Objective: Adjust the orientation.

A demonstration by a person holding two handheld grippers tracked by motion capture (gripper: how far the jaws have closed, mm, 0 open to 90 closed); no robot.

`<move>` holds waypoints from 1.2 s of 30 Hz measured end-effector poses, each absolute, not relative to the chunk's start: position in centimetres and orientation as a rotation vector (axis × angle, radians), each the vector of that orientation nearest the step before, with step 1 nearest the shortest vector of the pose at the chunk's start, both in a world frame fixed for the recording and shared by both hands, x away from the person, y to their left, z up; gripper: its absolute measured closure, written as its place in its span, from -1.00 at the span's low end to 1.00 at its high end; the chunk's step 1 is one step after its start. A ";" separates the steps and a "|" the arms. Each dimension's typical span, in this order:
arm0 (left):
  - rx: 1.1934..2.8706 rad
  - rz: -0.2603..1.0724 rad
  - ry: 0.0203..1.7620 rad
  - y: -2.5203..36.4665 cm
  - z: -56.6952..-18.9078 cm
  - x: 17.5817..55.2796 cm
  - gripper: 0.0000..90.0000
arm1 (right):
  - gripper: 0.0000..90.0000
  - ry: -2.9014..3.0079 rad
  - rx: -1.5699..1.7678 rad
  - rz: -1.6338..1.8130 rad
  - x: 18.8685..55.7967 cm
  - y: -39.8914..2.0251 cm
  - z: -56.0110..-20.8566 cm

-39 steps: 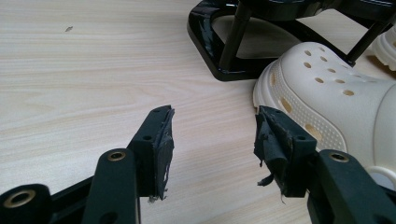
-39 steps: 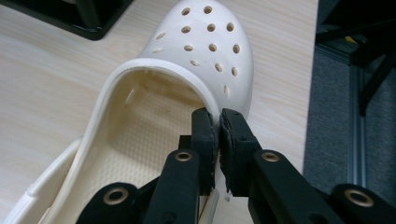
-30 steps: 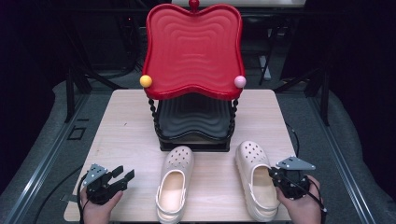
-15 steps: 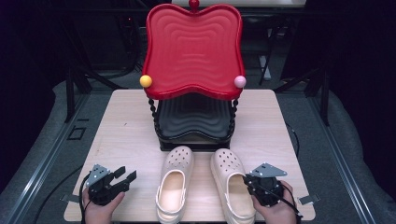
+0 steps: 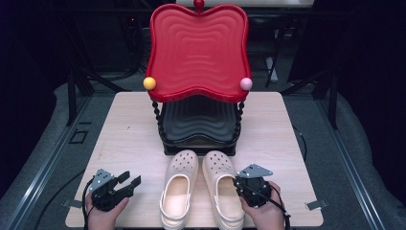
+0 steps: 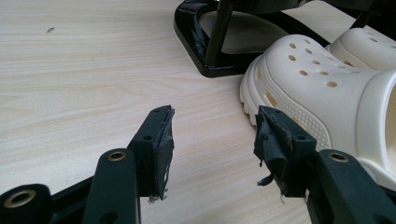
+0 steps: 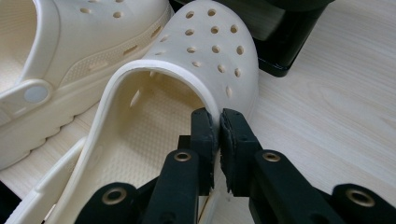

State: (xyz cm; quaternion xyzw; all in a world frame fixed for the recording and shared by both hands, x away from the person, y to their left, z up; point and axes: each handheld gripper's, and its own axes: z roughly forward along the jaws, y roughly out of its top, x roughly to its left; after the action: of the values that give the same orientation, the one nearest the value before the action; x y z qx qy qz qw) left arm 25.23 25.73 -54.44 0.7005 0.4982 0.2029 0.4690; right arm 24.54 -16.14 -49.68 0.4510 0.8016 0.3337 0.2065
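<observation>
Cream clog [image 7: 187, 88] pinched by right gripper [image 7: 218, 140], no readable writing

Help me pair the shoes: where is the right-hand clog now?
In the high view the right-hand clog lies on the table's near edge, beside the other clog, just before the black rack base, its rim pinched by the right hand-held gripper.

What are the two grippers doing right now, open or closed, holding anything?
Left gripper: open, holding nothing.
Right gripper: closed on the side rim of the right clog.
</observation>
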 end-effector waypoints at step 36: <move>1.870 0.366 0.997 18.4 -53.7 24.1 0.12 | 0.54 2.201 1.334 1.079 25.3 -14.5 -51.7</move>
State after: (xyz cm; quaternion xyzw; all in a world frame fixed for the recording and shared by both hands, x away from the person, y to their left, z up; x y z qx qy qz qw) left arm 24.10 18.36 -53.69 0.7649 0.4078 0.1495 0.4756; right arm 25.29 -14.55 -51.69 0.4705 0.7766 0.3808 0.1746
